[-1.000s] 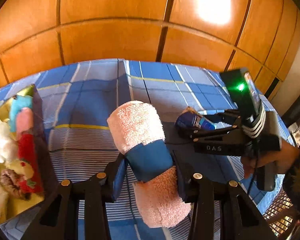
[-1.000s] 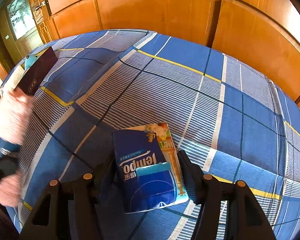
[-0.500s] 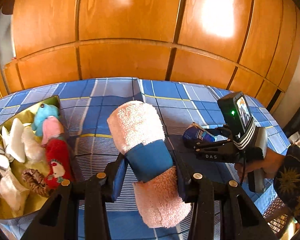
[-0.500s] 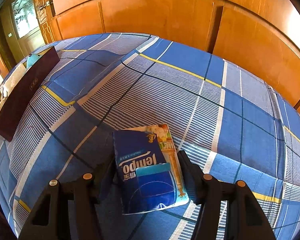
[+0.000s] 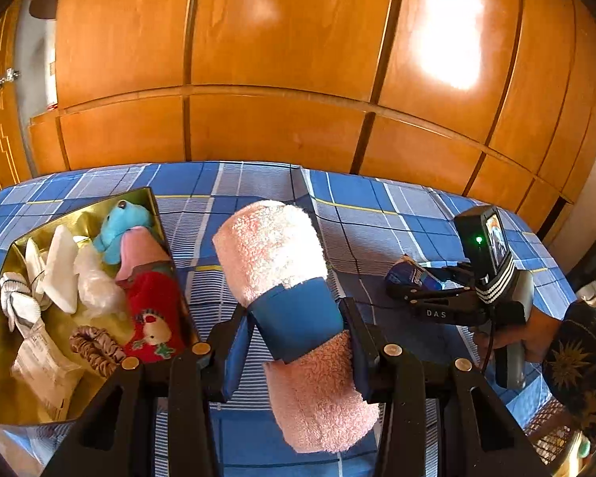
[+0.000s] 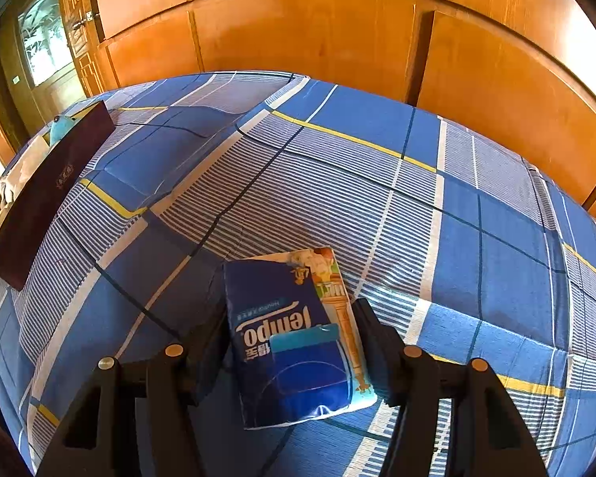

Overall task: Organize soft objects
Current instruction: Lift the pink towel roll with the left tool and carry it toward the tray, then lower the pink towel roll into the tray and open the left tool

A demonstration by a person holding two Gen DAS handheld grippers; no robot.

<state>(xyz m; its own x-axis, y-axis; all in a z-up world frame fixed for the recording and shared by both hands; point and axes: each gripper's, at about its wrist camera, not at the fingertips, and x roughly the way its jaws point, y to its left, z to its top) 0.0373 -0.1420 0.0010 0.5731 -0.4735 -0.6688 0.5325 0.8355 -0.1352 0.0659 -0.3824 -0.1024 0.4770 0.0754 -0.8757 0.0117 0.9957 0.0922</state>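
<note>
Orange wooden panelling fills the upper half of both views, and below it a blue plaid cloth [image 5: 258, 183] covers the surface, which could be a bed or a tabletop. At bottom centre of the left wrist view, the left claw [image 5: 298, 330] is pinching a rolled pink towel [image 5: 270, 250] around its blue band, the roll lifted clear of the cloth and tilted toward the upper left. At lower left of that frame sits a gold-lined box [image 5: 4, 342], already crowded with a blue plush [image 5: 119, 226], a red sock [image 5: 151, 310], white pieces and a brown scrunchie [image 5: 95, 349]. At right centre of the same frame the right claw [image 5: 409, 286] appears, and the right wrist view shows it closed on a blue tissue pack [image 6: 294, 338] at bottom centre, the pack's lower end looking as if it rests on the cloth. The towel seems bound for the box, though that is only a reading of the layout. Its main risk is bulk: the roll is thick and the box nearly full, so it may perch on the toys and tumble out, or nudge the sock over the wall. Gripped off-centre on a smooth band, the towel could also slide or unroll if swung quickly. The tissue pack, slick and squashy, might slip free under a loose pinch.
</note>
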